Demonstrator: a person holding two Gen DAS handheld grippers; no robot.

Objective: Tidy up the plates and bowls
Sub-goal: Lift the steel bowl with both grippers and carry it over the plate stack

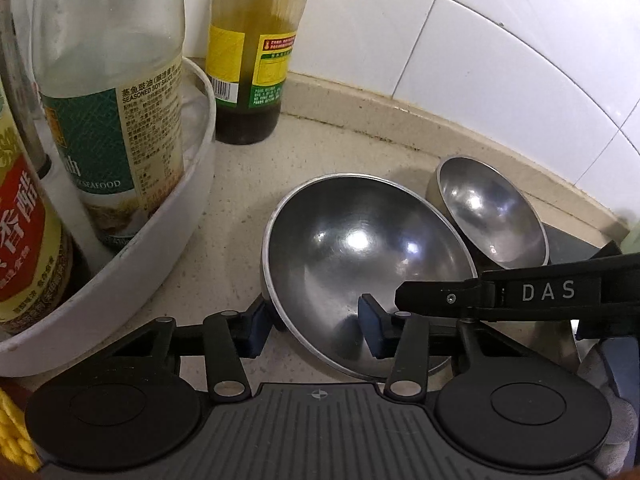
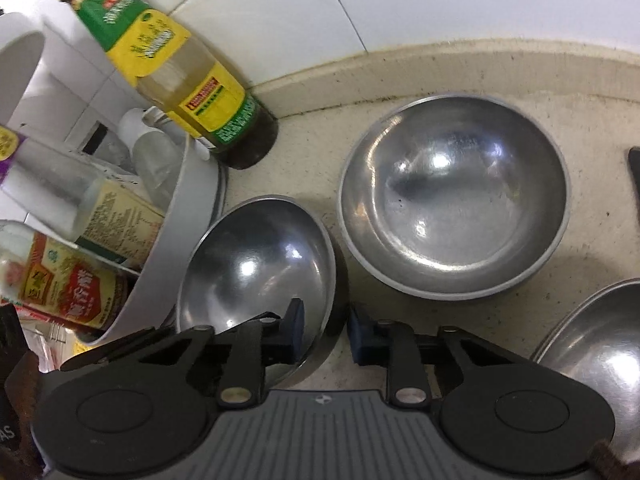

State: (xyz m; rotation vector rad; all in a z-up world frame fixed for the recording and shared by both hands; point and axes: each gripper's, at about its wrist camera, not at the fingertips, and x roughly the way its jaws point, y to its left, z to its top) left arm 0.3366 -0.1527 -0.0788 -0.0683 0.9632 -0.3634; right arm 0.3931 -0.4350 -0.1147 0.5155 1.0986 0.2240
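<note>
A steel bowl sits tilted on the beige counter beside a white tray. My left gripper is open: one pad stands outside the bowl's near-left rim and the other inside, with a gap left. My right gripper is shut on the same bowl's right rim, one pad inside and one outside. One of its fingers reaches in from the right in the left wrist view. A second steel bowl stands upright behind, near the wall. A third steel bowl lies at the lower right.
The round white tray holds several sauce bottles and nearly touches the tilted bowl. A yellow-labelled bottle stands by the white tiled wall. A raised beige kerb runs along the back. A dark object sits at the far right.
</note>
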